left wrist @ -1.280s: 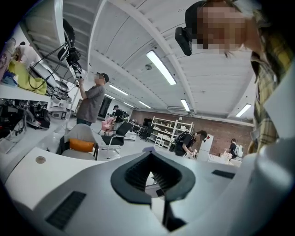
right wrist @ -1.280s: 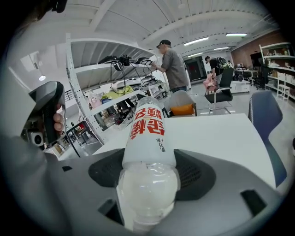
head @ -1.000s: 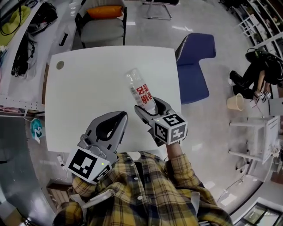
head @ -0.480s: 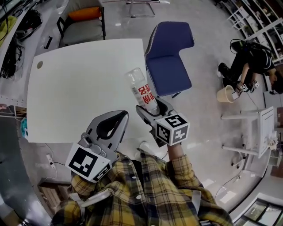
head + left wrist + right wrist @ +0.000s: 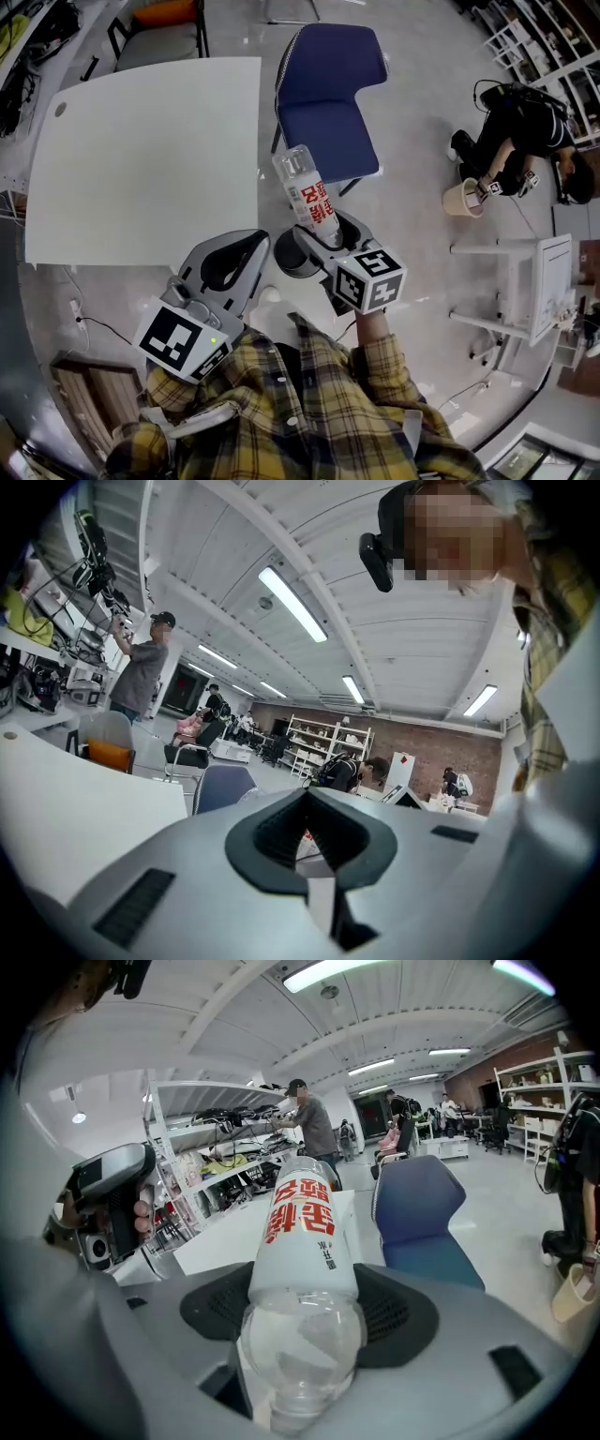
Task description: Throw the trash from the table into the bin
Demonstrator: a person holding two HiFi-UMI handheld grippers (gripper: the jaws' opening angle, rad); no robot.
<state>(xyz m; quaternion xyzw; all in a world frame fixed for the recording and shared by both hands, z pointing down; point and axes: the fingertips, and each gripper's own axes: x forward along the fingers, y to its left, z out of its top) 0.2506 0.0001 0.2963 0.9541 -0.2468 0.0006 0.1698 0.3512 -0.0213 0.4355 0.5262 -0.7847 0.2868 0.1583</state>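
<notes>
A clear plastic bottle [image 5: 305,192] with a white label and red print is clamped by its lower end in my right gripper [image 5: 323,227], which is shut on it. The bottle points up and away, over the floor between the white table [image 5: 141,159] and a blue chair [image 5: 323,103]. In the right gripper view the bottle [image 5: 302,1222] fills the space between the jaws of the right gripper [image 5: 305,1307]. My left gripper [image 5: 255,242] hangs beside it, shut and holding nothing; the left gripper [image 5: 309,794] shows its jaws meeting. A dark round rim [image 5: 287,255], perhaps a bin, sits on the floor between the grippers, partly hidden.
The table top shows nothing on it. A beige bucket [image 5: 461,199] stands on the floor at the right beside a crouching person [image 5: 511,141]. A white shelf unit [image 5: 525,291] is further right. Another person [image 5: 314,1124] stands at the benches behind the table.
The view has swung right: the table slid to the left and the blue chair came to the centre. The bottle, still held, is now over the floor instead of over the table.
</notes>
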